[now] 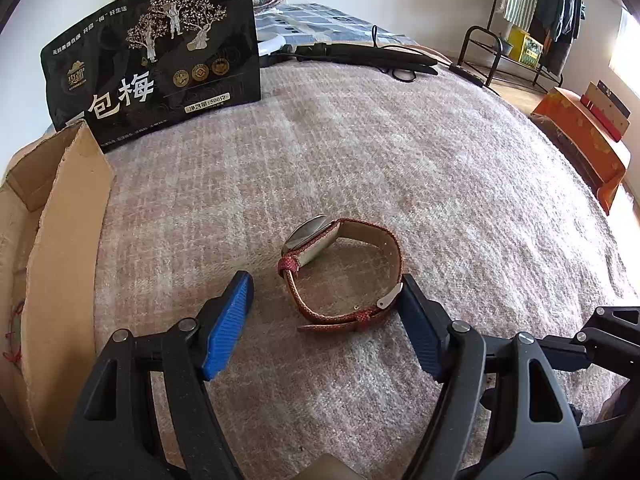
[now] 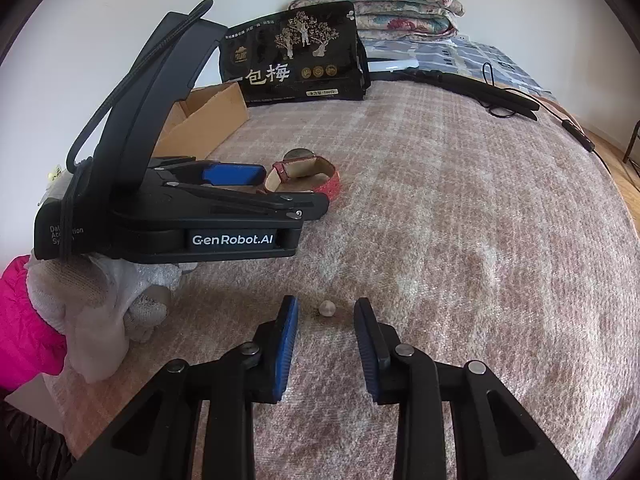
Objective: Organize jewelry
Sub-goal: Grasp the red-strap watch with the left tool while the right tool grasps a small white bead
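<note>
Left wrist view: we see the watch (image 1: 340, 272) lying on its side on the blanket (image 1: 400, 160), its red strap buckled into a loop, the silver case at the loop's 11 o'clock and the buckle at its 5 o'clock. Our left claw (image 1: 326, 300) stands open around it. The right pad (image 1: 416, 328) is at the buckle, touching or just beside it; we cannot tell which. The left pad (image 1: 228, 324) stands apart from the strap at 9 o'clock.

From the watch outward, a cardboard box (image 1: 68, 220) sits at 9 o'clock with its flap up, and a black bag (image 1: 160, 56) with white characters stands at 11 o'clock. A black cable (image 1: 384, 56) lies at 1 o'clock near the blanket's far edge, and an orange box (image 1: 580, 136) sits off the bed at 2 o'clock.

In the right wrist view, a small pale bead (image 2: 328, 307) rests on the blanket between the pads of our right claw (image 2: 326, 320). That claw is narrowly open: both pads stand just clear of the bead. At 10 o'clock from the bead, a gloved hand (image 2: 100, 312) with a pink sleeve (image 2: 24, 320) holds the left claw (image 2: 280, 188) over the watch (image 2: 308, 176).
</note>
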